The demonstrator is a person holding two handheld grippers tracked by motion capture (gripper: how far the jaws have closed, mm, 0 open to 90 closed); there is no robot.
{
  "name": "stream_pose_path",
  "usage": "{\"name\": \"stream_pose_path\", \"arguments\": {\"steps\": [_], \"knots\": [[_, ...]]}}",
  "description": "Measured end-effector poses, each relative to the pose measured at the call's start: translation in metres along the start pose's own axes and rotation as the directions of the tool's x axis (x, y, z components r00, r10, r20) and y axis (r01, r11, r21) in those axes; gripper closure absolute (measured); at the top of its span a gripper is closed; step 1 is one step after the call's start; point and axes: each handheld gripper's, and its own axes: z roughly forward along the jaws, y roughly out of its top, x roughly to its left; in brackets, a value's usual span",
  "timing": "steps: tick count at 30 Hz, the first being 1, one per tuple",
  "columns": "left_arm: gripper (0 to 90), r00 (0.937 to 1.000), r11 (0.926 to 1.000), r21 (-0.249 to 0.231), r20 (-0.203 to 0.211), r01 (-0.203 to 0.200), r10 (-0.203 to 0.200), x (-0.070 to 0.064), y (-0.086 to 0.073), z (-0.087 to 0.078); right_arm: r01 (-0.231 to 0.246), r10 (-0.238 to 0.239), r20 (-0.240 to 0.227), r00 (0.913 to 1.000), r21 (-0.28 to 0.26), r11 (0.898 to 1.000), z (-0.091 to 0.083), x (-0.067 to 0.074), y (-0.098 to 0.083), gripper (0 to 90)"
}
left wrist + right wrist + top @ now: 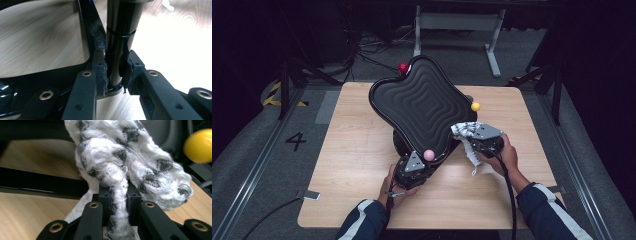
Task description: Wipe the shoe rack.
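We work at a pale wooden table [362, 165] in a dark room. Our left tongs [115, 75] are squeezed tight on the shiny black post [120, 37] under the big black wavy seat [422, 107], holding it tipped. Our right tongs [117, 202] pinch a fluffy white-and-grey cloth [125, 162] at the seat's edge, near a yellow ball [475, 106]. If we rub hard, the smooth post might slip and the seat could drop.
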Motion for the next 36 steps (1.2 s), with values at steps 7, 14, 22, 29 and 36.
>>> {"name": "stream_pose_path", "arguments": {"steps": [7,14,22,29,36], "knots": [[73.9,1.0,1.0,-0.001,0.0,0.0,0.0,0.0,0.0,0.0,-0.068,0.067,0.047,0.9967,0.022,0.997,0.0,-0.019,-0.008,78.9],[73.8,1.0,1.0,0.0,0.0,0.0,0.0,0.0,0.0,0.0,-0.112,0.107,0.118,0.9873,0.037,0.993,0.007,-0.038,-0.018,78.5],[73.8,1.0,1.0,0.001,-0.001,0.0,0.0,0.0,0.0,0.0,-0.105,0.106,0.021,0.9942,-0.018,0.994,0.0,-0.033,-0.014,78.6],[73.8,1.0,1.0,0.002,-0.005,0.001,-0.001,0.0,0.0,0.0,-0.031,0.025,-0.086,0.996,-0.073,0.997,-0.009,-0.009,0.002,78.5],[73.6,0.9999,0.9999,-0.002,-0.013,0.011,-0.011,0.001,0.0,0.0,0.065,-0.087,-0.171,0.9815,-0.13,0.989,-0.01,0.028,0.023,77.9]]}}
